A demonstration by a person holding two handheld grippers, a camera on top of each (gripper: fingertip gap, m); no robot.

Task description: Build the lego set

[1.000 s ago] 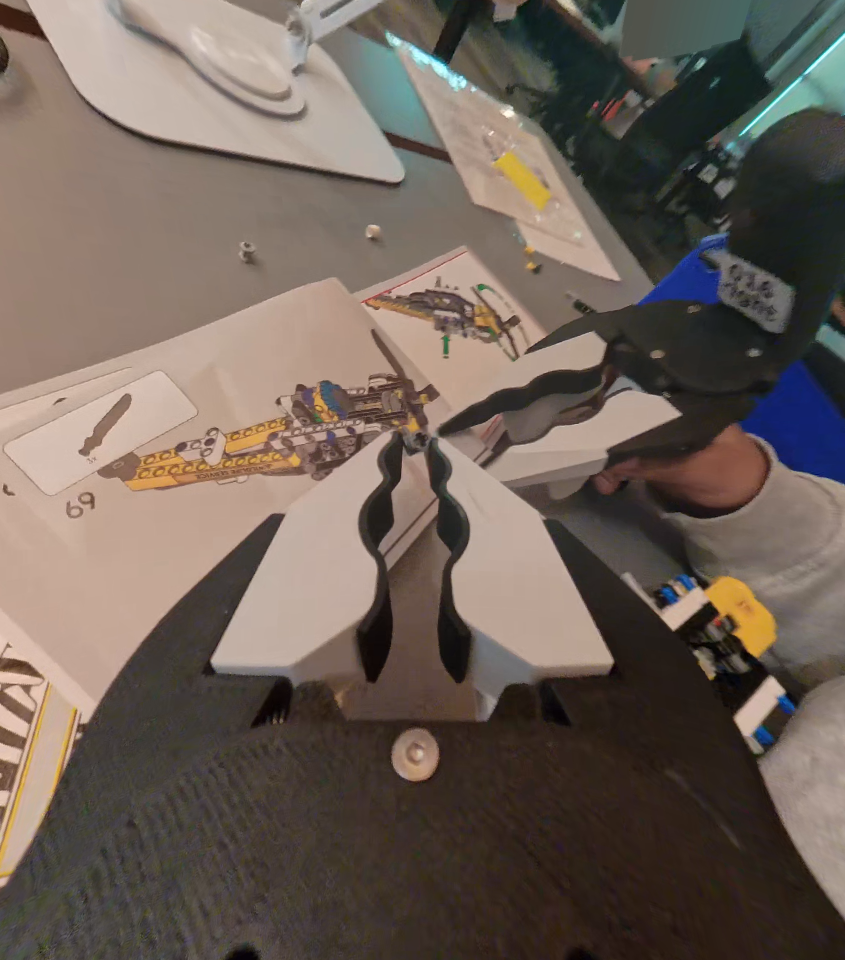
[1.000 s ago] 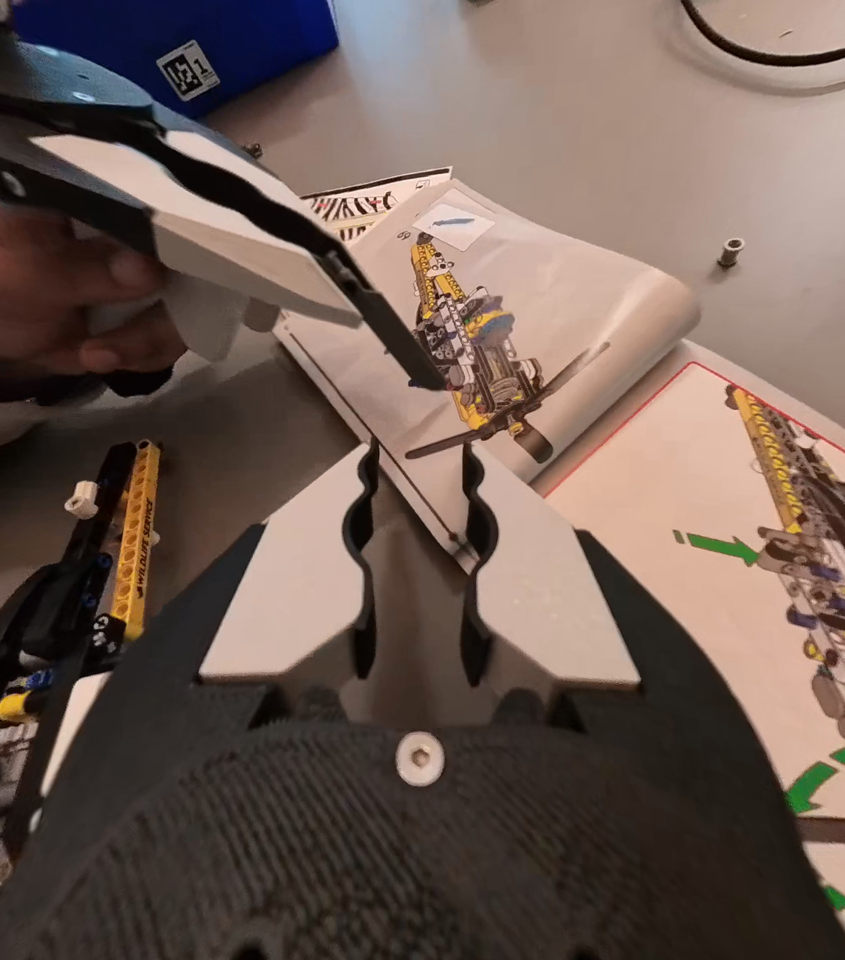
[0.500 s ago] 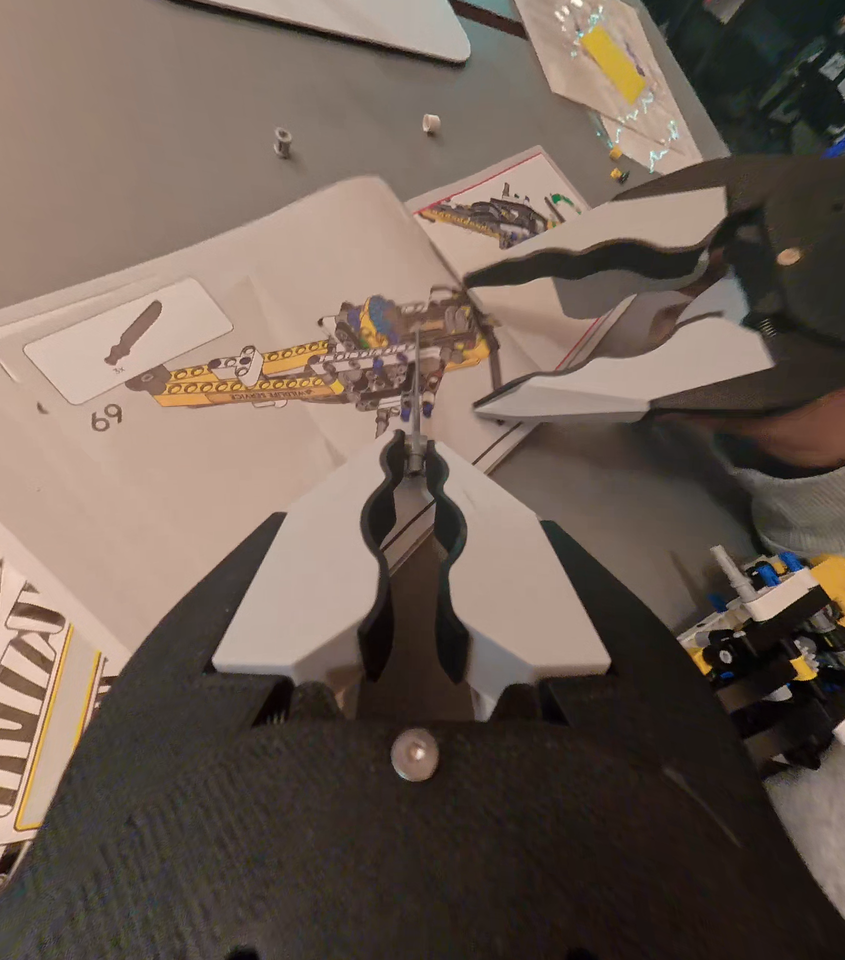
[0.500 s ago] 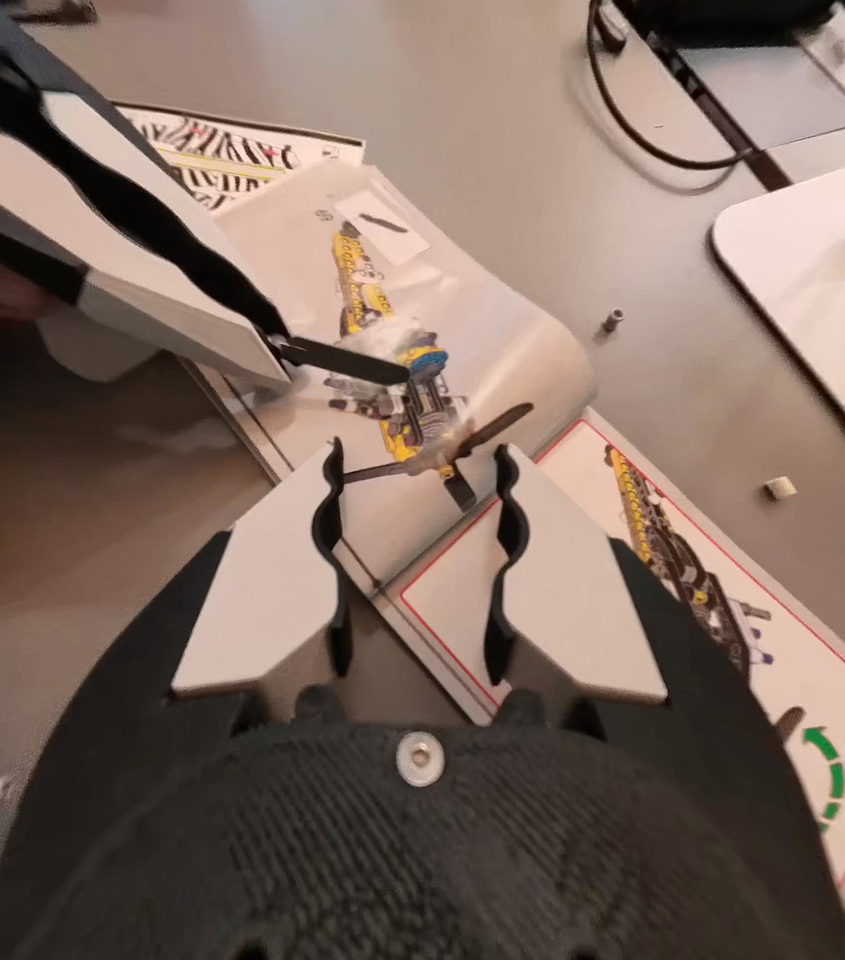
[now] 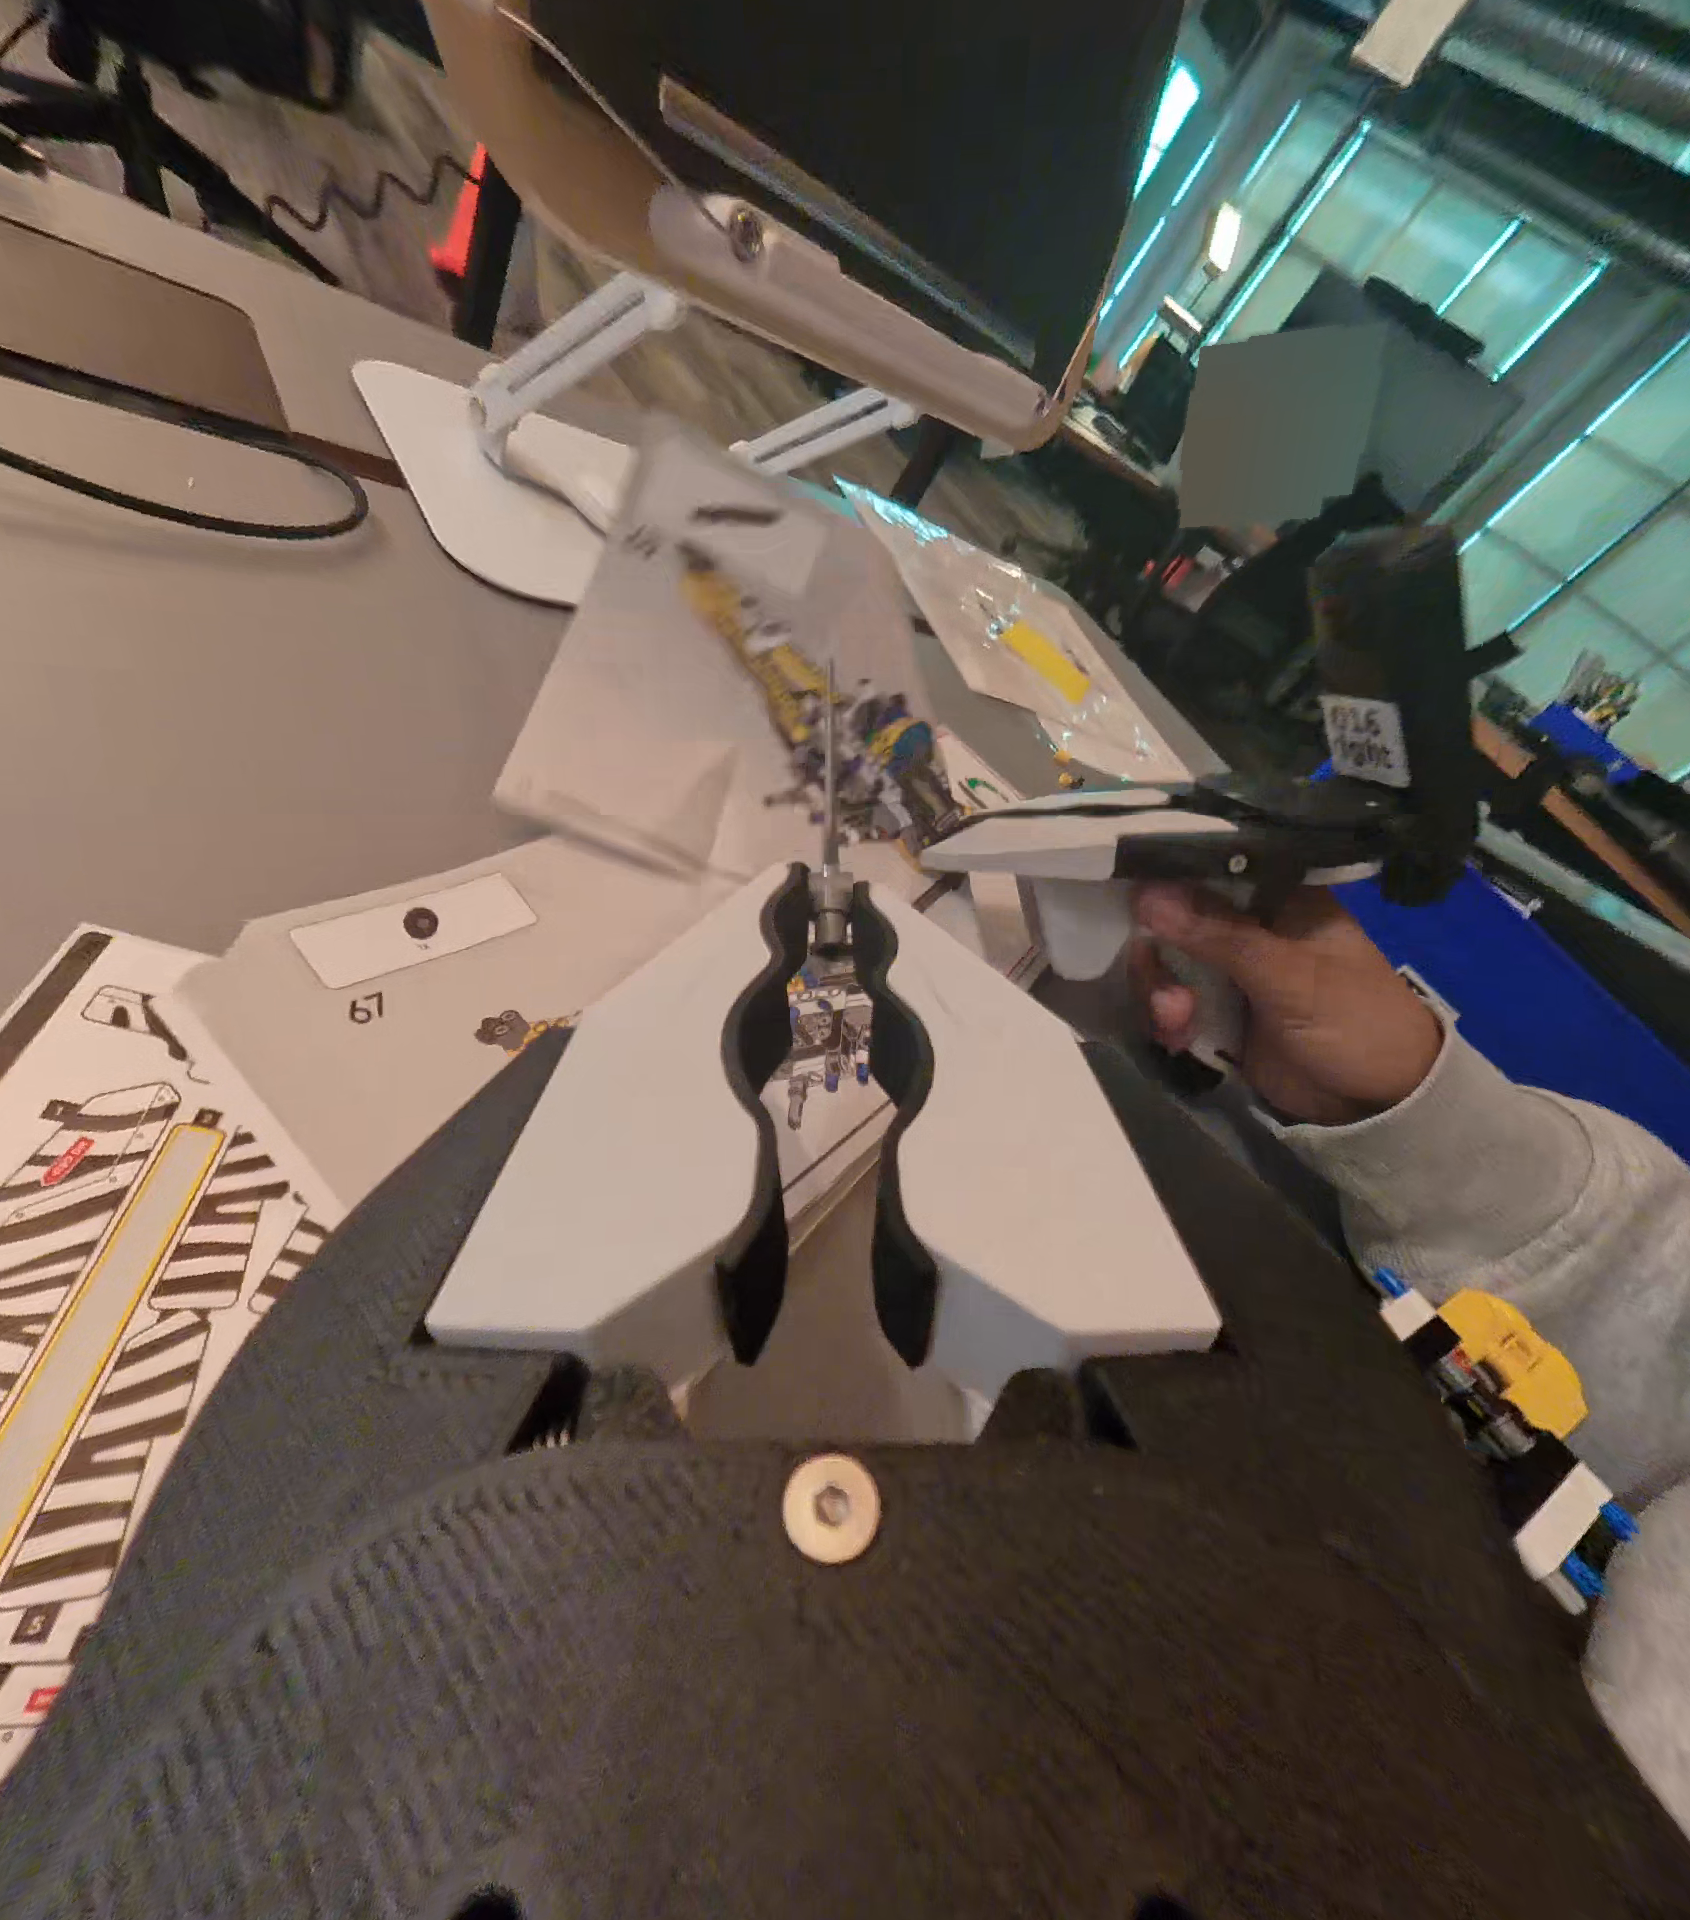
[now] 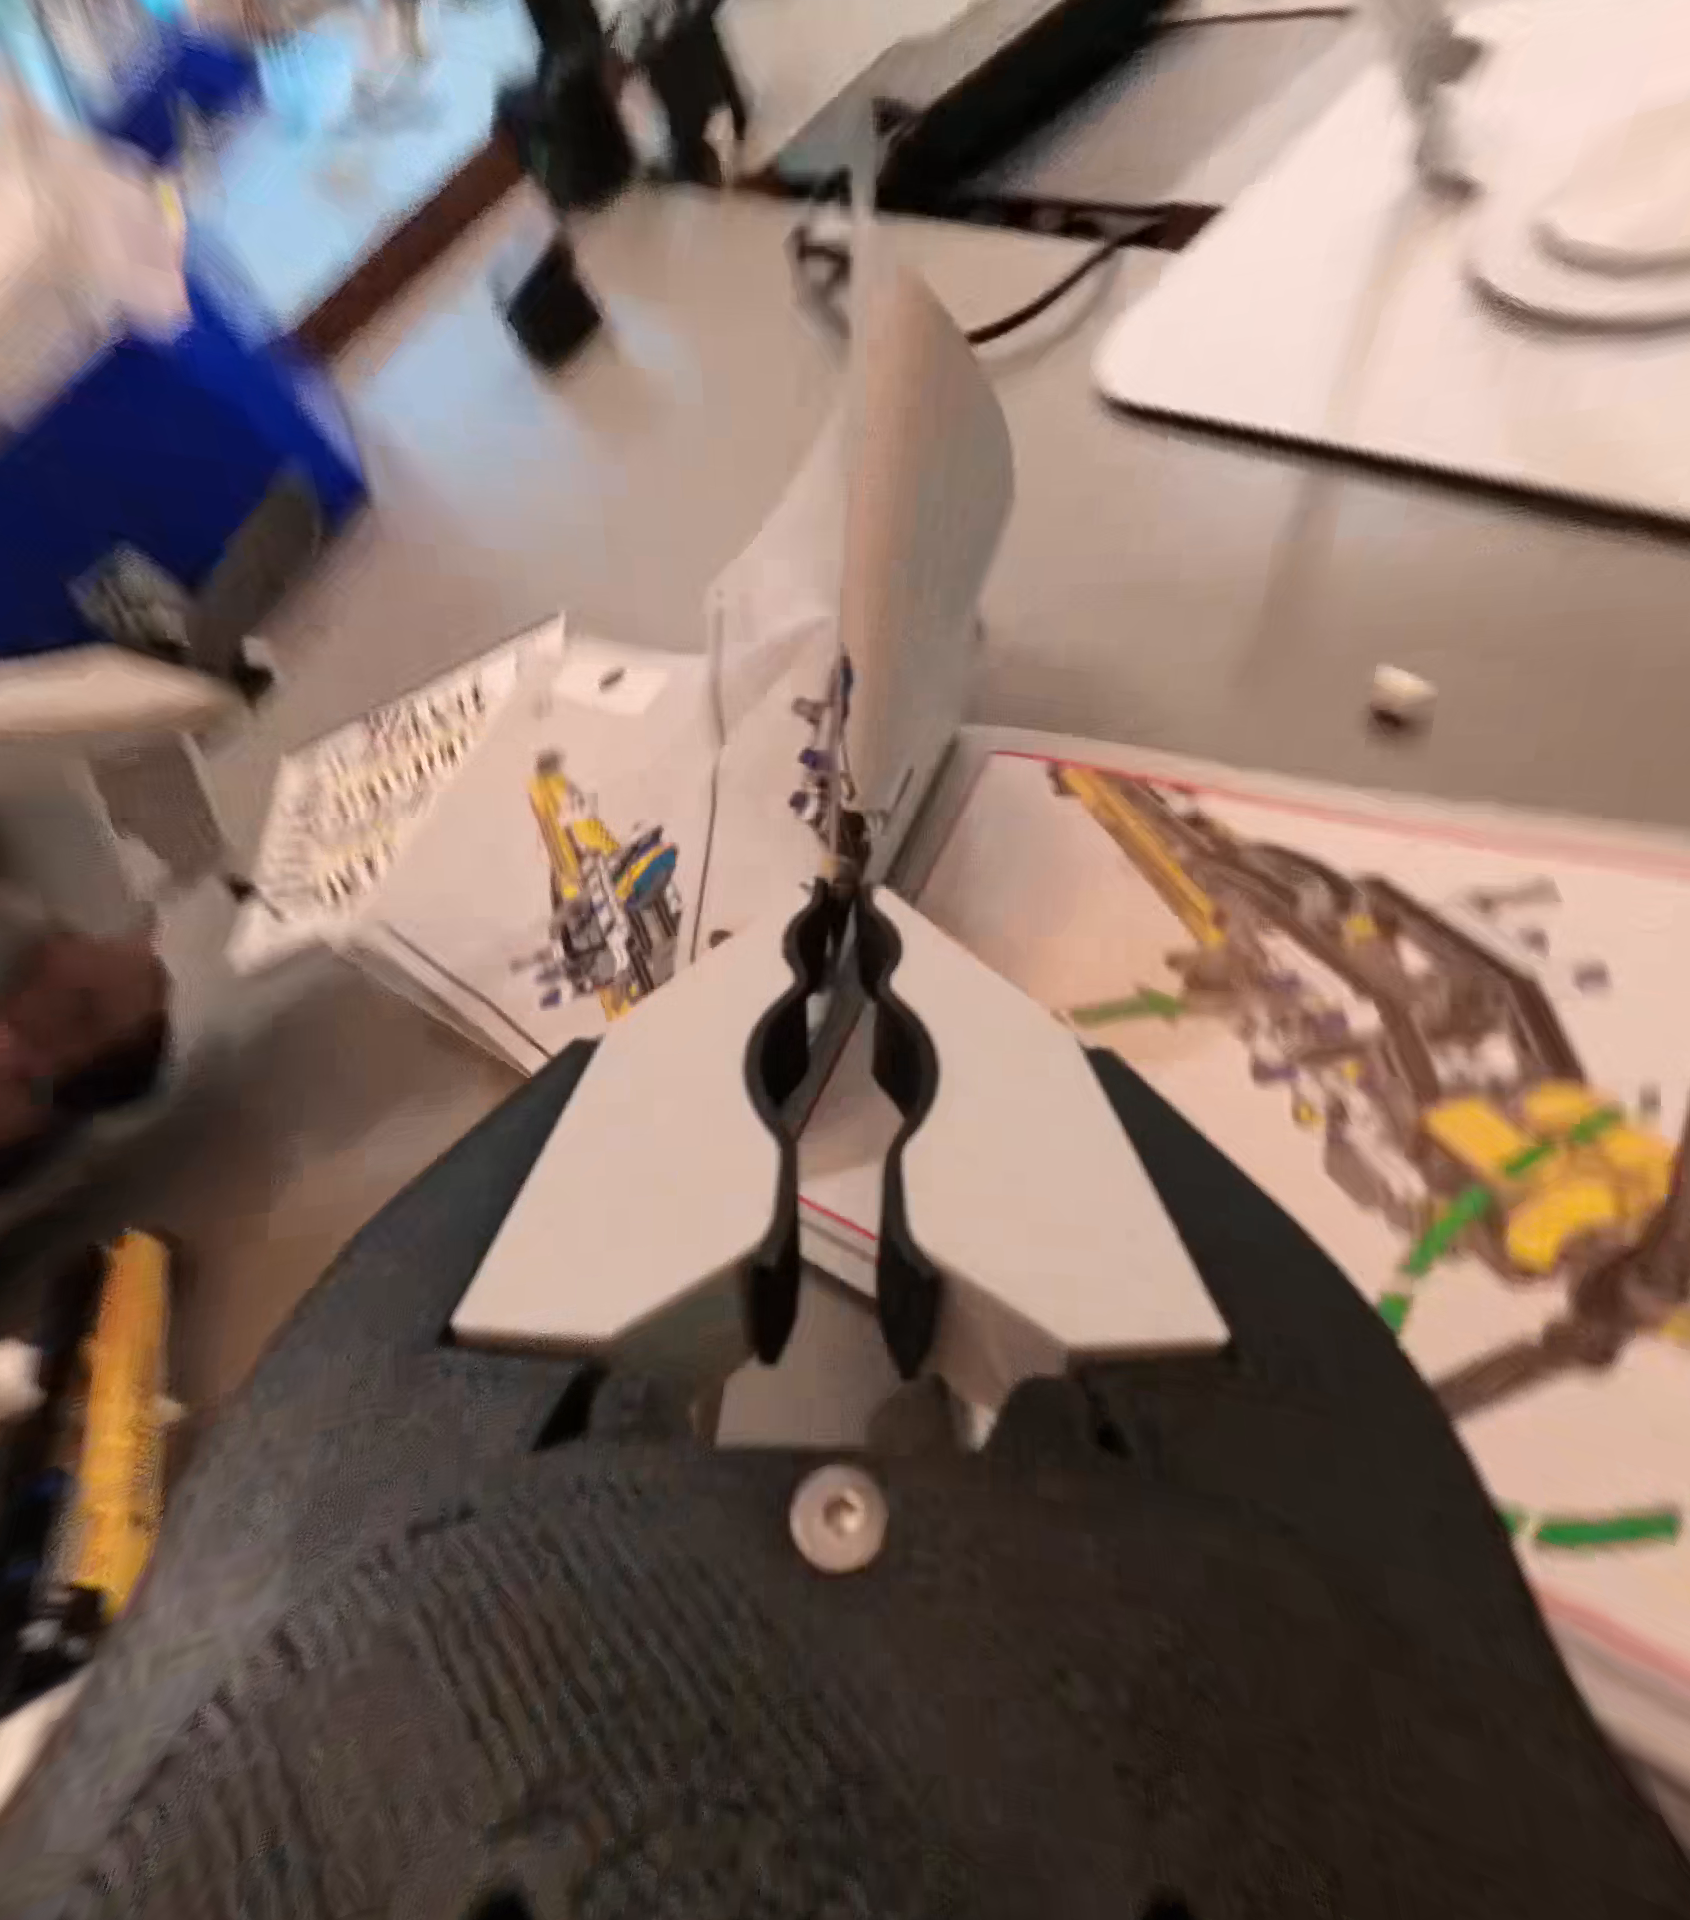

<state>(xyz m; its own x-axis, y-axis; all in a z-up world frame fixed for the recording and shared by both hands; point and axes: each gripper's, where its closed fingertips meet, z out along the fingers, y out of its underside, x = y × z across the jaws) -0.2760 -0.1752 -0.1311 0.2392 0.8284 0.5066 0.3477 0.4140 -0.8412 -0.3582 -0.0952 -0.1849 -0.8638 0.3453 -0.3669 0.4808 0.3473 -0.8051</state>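
Observation:
My left gripper (image 5: 828, 909) is shut on a thin dark grey blade piece (image 5: 829, 790) that points up from its tips. My right gripper (image 6: 846, 909) is shut on a page (image 6: 908, 499) of the open instruction booklet (image 6: 602, 831) and holds that page lifted upright. In the left wrist view the right gripper (image 5: 934, 854) shows at the right with the raised page (image 5: 706, 665) beyond it. The part-built yellow and black lego model (image 5: 1506, 1392) lies at the lower right, and at the lower left in the right wrist view (image 6: 114, 1392). The right wrist view is blurred.
A zebra-striped sticker sheet (image 5: 41, 1299) lies at the left. A blue bin (image 5: 1547, 1029) stands behind the hand. A white monitor stand base (image 5: 477, 468), a black cable (image 5: 145, 499) and a clear bag with a yellow part (image 5: 1028, 644) lie farther back. A small loose piece (image 6: 1397, 683) sits on the table. Spacing between my two grippers at the tips: around 15 cm.
My right gripper has shut on a booklet page and lifted it upright. My left gripper, still holding the blade piece, has tilted upward; another booklet page shows beneath.

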